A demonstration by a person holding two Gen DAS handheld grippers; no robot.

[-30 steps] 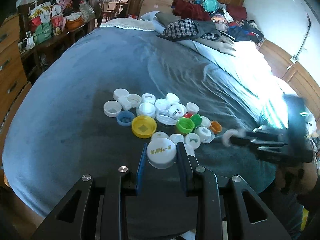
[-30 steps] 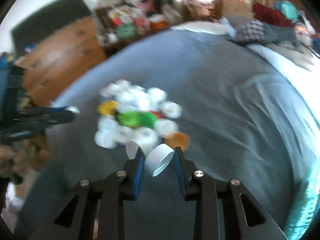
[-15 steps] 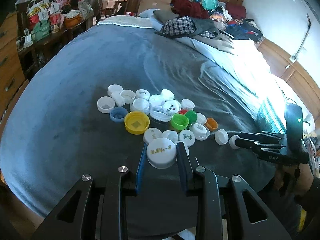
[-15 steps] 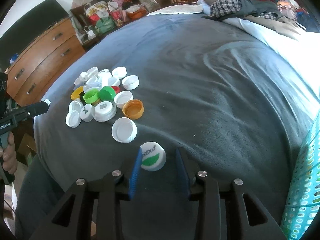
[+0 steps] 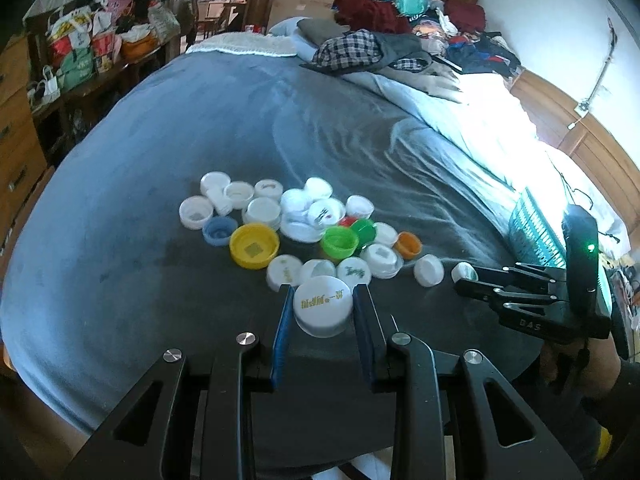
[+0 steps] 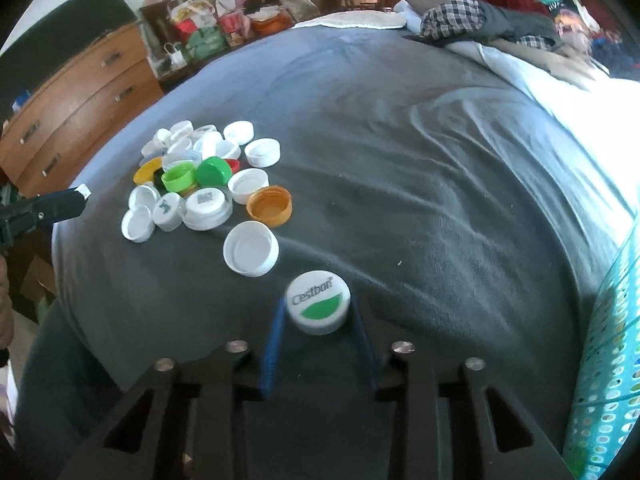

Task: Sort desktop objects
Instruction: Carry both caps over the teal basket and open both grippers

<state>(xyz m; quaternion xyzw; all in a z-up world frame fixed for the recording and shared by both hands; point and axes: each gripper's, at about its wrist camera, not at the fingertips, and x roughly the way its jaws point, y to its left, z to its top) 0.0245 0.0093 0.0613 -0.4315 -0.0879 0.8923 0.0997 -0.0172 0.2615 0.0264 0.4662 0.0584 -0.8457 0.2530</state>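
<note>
My left gripper [image 5: 323, 288] is shut on a large white cap with yellow-green lettering [image 5: 323, 310], held just above the grey blanket [image 5: 160, 280] in front of the cap pile [image 5: 304, 224]. A white cap with a green "Cestbon" mark [image 6: 318, 303] lies flat on the blanket between the tips of my right gripper [image 6: 318, 300]. Its jaws are closing and the pads stand right at the cap's rim. In the left wrist view, the right gripper [image 5: 466, 280] reaches in from the right with that cap [image 5: 463, 271] at its tips.
The pile holds several white caps plus a yellow [image 5: 254, 246], a green [image 5: 340, 242] and an orange one [image 6: 269, 206]. One upturned white cap [image 6: 251, 248] lies apart. A teal perforated basket [image 6: 612, 360] stands at the right. Clothes [image 5: 360, 52] lie at the far end, and a wooden dresser [image 6: 80, 92] is on the left.
The right gripper held the Cestbon cap tilted above the blanket. The cap then lay flat between wider jaws, which have since narrowed around it. The left gripper keeps its cap unmoved.
</note>
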